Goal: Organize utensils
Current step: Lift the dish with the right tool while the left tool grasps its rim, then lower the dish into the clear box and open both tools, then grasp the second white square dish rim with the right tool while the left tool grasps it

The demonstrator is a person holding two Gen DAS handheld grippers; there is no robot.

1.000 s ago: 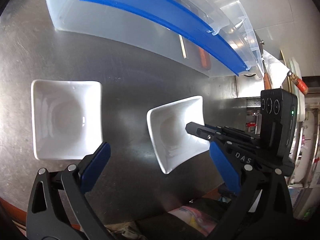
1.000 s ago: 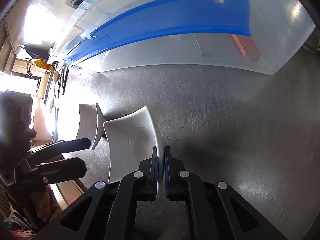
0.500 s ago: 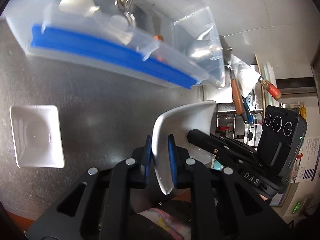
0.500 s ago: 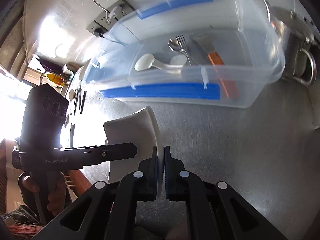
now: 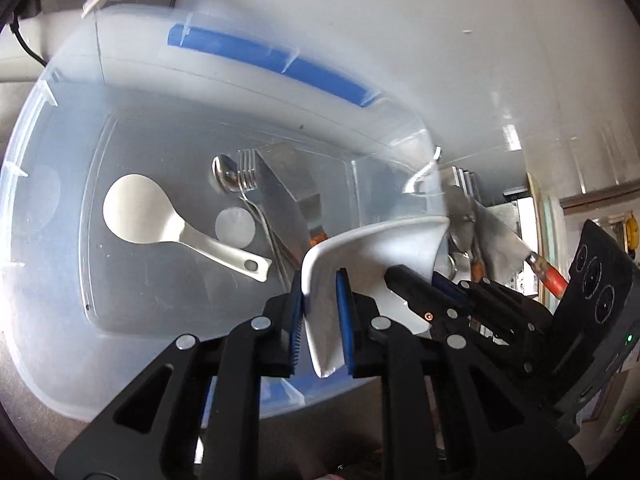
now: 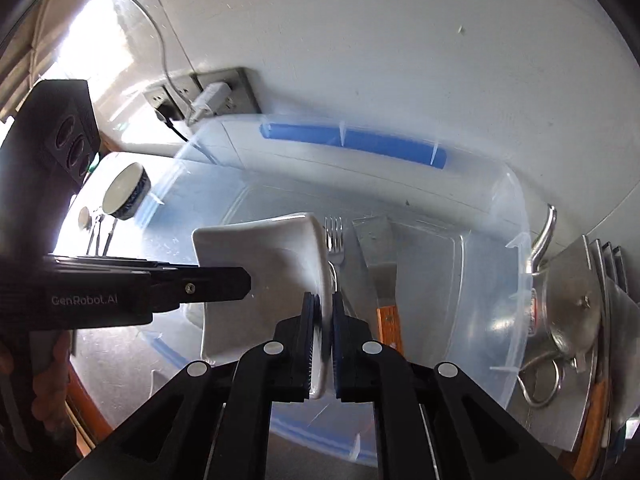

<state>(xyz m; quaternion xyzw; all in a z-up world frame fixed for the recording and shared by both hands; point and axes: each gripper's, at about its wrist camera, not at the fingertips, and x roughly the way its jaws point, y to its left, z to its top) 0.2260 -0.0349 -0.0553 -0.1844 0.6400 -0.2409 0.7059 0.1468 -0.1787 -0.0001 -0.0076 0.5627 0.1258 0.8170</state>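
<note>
Hovering: white dish [image 5: 372, 248] is clamped by left tongs [image 5: 320, 312] and right tongs [image 6: 325, 320] | clear bin [image 5: 60, 280] lies directly below, long axis left-right.

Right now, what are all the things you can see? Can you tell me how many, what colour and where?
Square dish: one, white, clamped by both grippers above the bin.
Storage bin: one, clear with blue strips, on the metal counter.
Rice paddle: one, white, inside the bin.
Spoon: one, silver, inside the bin.
Fork: one, silver, beside the spoon.
Spatula: one, steel with wooden handle, inside the bin.
Small bowl: one, white and blue, left of the bin.
Left gripper: black, blue pads.
Right gripper: black, blue pads.
</note>
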